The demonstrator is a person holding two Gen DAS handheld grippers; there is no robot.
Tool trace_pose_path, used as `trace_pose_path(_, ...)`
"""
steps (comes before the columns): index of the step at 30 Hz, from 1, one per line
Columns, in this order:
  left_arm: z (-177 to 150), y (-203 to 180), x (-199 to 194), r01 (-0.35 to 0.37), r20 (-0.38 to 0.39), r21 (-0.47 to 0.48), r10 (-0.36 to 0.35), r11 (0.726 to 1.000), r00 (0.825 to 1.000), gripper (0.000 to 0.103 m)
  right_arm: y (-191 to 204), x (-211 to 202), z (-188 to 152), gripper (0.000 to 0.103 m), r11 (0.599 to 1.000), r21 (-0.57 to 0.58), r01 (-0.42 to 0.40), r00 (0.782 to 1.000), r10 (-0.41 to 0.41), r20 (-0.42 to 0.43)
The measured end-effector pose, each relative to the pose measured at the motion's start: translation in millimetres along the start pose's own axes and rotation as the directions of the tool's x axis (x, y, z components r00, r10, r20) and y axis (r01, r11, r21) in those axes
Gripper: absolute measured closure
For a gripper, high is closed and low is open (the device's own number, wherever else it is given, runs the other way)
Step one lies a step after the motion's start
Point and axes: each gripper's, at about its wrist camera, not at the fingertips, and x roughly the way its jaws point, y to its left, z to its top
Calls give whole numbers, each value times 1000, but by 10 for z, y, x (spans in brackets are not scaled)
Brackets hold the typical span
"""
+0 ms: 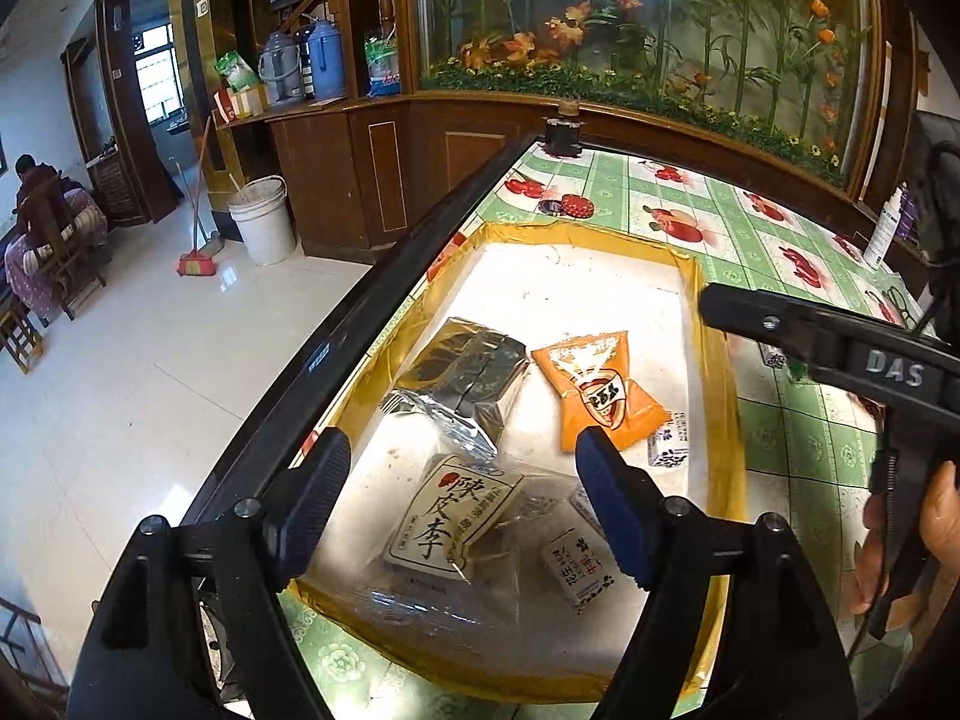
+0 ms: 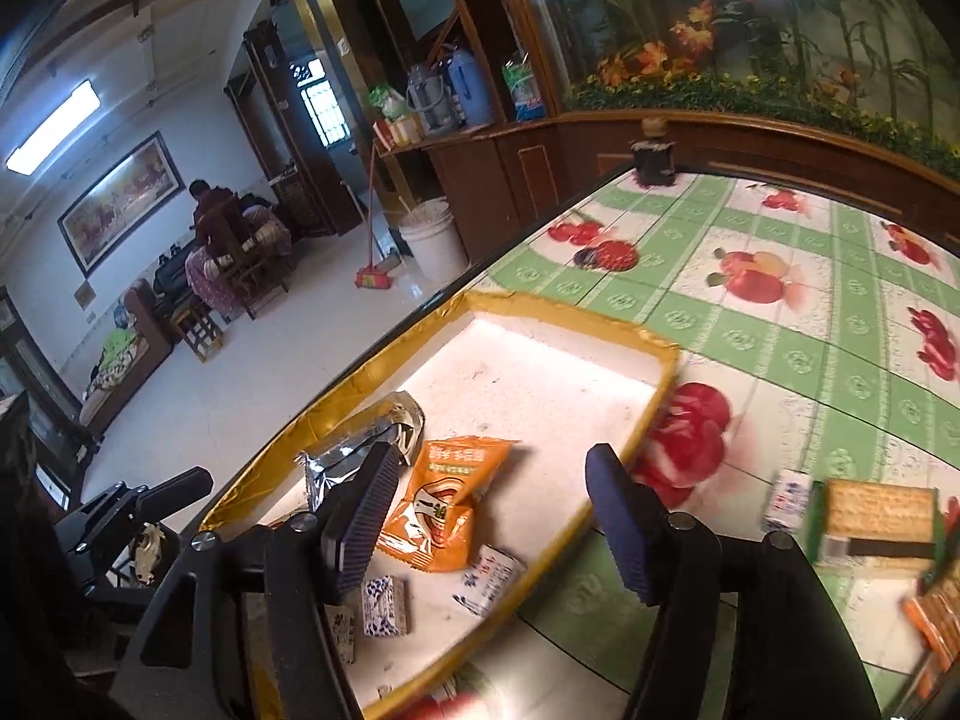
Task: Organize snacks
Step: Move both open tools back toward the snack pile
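Note:
A shallow white tray with a gold-taped rim (image 1: 714, 396) (image 2: 570, 312) lies on the fruit-print tablecloth. In it are a silver foil pack (image 1: 462, 378) (image 2: 360, 444), an orange snack packet (image 1: 600, 390) (image 2: 450, 504), a white plum packet in a clear bag (image 1: 444, 510) and small white packets (image 1: 579, 564) (image 2: 384, 606). My left gripper (image 1: 462, 480) hovers open above the plum packet, its pads off it. My right gripper (image 2: 492, 510) (image 1: 810, 348) is open over the tray's right side near the orange packet, holding nothing.
A green cracker pack (image 2: 876, 522), a small white packet (image 2: 786, 498) and orange packs (image 2: 936, 618) lie on the cloth right of the tray. A spray bottle (image 1: 885, 228) and a dark jar (image 1: 562, 132) stand at the far edge. The table's dark left edge (image 1: 360, 312) drops to the floor.

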Motion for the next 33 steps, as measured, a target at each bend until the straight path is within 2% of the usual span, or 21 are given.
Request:
trace_pose_path(21,43,-688,-266,47,23,119,-51,992,998,22,-889,-1207,-677,30,973,201,112,987,-132,89)
trace_pose_path(33,-1,-1156,-235,113,-6,194,-114,974,993,22,-1331,-1605,-1096,28,933,309,182,973,-216,76)
